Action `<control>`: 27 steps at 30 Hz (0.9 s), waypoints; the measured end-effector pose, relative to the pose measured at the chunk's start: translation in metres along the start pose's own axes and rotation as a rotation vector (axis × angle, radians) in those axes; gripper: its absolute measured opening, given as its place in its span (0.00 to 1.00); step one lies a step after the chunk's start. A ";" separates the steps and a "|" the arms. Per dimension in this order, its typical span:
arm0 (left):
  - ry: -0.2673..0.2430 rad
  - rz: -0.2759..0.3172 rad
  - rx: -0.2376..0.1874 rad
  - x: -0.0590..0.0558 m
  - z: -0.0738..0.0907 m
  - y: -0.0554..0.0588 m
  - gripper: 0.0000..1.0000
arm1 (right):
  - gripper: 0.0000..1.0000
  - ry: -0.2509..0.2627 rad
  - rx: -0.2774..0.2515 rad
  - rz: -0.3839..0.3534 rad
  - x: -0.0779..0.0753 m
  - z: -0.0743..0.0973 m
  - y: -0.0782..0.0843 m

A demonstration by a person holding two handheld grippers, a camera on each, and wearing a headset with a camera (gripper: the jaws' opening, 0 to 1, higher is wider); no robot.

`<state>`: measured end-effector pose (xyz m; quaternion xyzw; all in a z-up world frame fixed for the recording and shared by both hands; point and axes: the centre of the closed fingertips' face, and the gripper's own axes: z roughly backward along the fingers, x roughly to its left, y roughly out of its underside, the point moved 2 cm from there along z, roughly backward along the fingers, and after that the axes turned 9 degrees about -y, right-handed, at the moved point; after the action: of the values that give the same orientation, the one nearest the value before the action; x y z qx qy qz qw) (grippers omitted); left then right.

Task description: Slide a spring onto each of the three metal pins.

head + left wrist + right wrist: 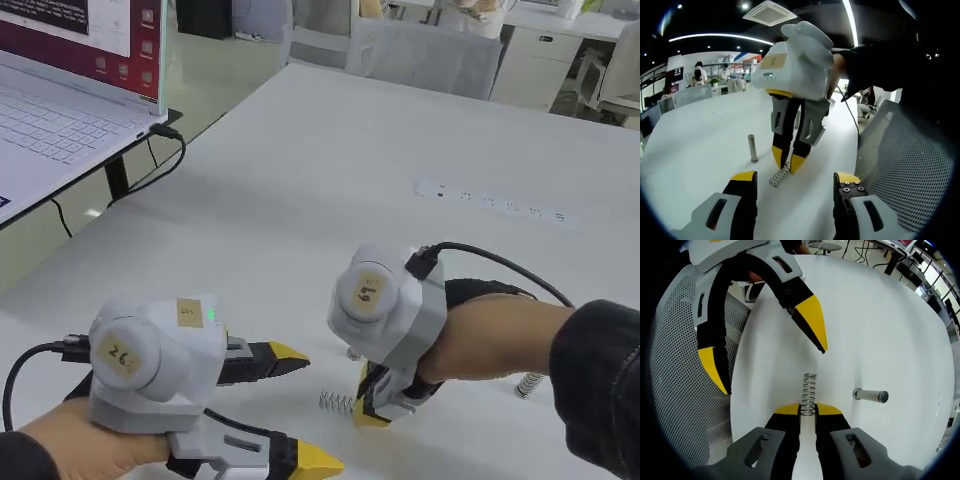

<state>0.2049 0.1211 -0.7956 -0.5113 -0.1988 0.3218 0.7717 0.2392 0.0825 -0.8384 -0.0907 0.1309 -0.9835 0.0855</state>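
White bench [330,170] spans the head view. Left tongs [318,410], lower left: jaws wide, nothing between them. Right tongs [809,410], bottom centre of right gripper view: jaws narrow, pinching one end of a spring [809,390]. Metal pin [870,395] near it, centre right. Second spring [528,384] lies lower right in head view.

In the head view the right gripper [368,410] covers one end of the spring [336,402] pinched in its jaws. A second spring [528,384], at four o'clock, is partly behind the sleeve [600,370]. The laptop [60,100] at ten o'clock is cut off by the left edge. The left gripper [322,412] has its lower jaw cut by the bottom edge. People [697,75] at ten o'clock in the left gripper view are too small to make out.
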 end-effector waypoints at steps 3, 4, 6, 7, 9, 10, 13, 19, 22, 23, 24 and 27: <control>-0.001 -0.003 0.005 0.001 0.000 0.002 0.56 | 0.08 -0.001 0.000 0.009 0.003 0.004 0.000; -0.001 -0.003 0.005 0.001 0.000 0.002 0.56 | 0.08 0.000 0.000 0.010 0.003 0.005 0.000; -0.002 -0.007 0.006 0.002 0.000 0.002 0.55 | 0.08 -0.002 -0.001 0.017 0.006 0.009 0.000; -0.002 -0.010 0.008 0.002 0.000 0.002 0.55 | 0.08 -0.004 0.000 0.021 0.008 0.010 0.001; -0.002 -0.014 0.008 0.002 -0.001 0.002 0.53 | 0.08 -0.006 -0.001 0.031 0.012 0.013 0.001; -0.001 -0.016 0.009 0.002 -0.001 0.002 0.53 | 0.08 -0.008 -0.002 0.035 0.013 0.015 0.001; 0.001 -0.022 0.009 0.002 -0.002 0.001 0.50 | 0.08 -0.015 -0.020 0.045 0.019 0.023 -0.002; 0.013 -0.041 -0.017 0.000 -0.004 -0.004 0.42 | 0.08 -0.007 -0.034 0.074 0.026 0.033 -0.006; 0.015 -0.050 -0.020 0.000 -0.005 -0.006 0.36 | 0.08 -0.010 -0.038 0.080 0.029 0.035 -0.008; 0.018 -0.050 -0.022 0.000 -0.005 -0.006 0.35 | 0.08 -0.010 -0.038 0.083 0.030 0.035 -0.008; 0.019 -0.051 -0.026 0.000 -0.005 -0.006 0.33 | 0.08 -0.011 -0.039 0.089 0.031 0.036 -0.008; 0.020 -0.052 -0.023 -0.001 -0.004 -0.005 0.29 | 0.08 -0.009 -0.041 0.102 0.033 0.038 -0.010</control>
<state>0.2085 0.1164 -0.7922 -0.5179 -0.2077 0.2942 0.7759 0.2131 0.0764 -0.7943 -0.0903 0.1551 -0.9746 0.1341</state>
